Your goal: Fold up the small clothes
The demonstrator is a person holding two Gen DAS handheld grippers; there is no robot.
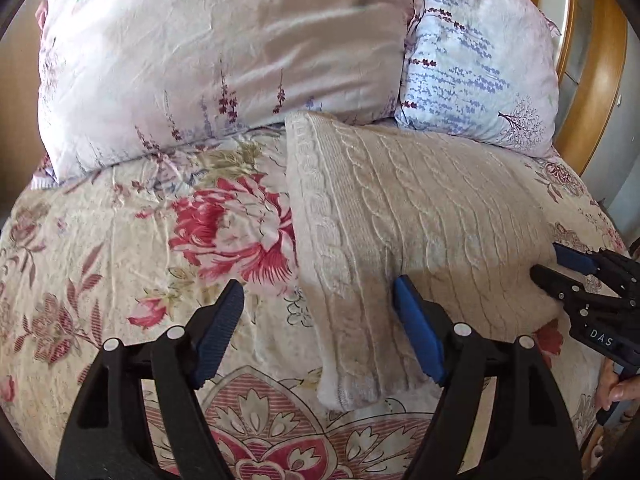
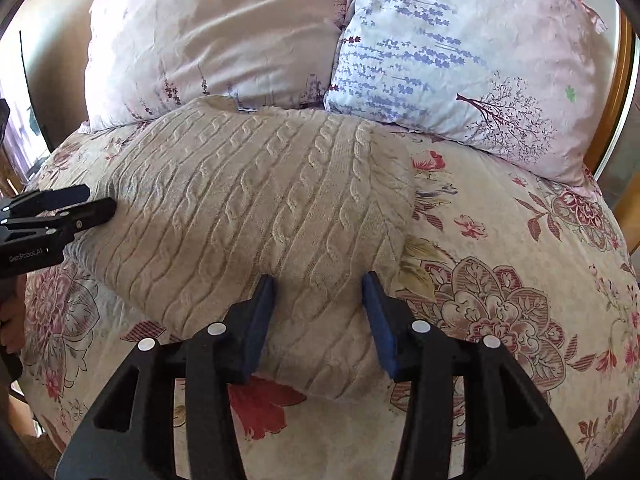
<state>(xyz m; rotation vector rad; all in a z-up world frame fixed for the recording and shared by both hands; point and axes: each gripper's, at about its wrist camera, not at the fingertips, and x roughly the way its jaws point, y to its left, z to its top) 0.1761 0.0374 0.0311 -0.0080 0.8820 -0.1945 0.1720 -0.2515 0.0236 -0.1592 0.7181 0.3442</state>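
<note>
A cream cable-knit sweater (image 1: 420,208) lies folded into a thick rectangle on the flowered bedspread (image 1: 120,240). My left gripper (image 1: 318,284) hangs open and wide over the sweater's near left corner. One finger is over the knit, the other over the bedspread, and nothing is pinched. In the right wrist view the sweater (image 2: 260,192) fills the middle. My right gripper (image 2: 319,280) is open, its blue pads apart on either side of the near edge without pressing it. Each gripper shows in the other's view: the right gripper (image 1: 546,259) at the sweater's right edge, the left gripper (image 2: 100,197) at its left.
Two pillows lean at the head of the bed, a pink one (image 1: 220,60) and a pale blue lavender-print one (image 1: 480,60), just behind the sweater. A curved wooden headboard (image 1: 600,80) rises at the far right. A hand (image 1: 620,392) holds the right gripper's handle.
</note>
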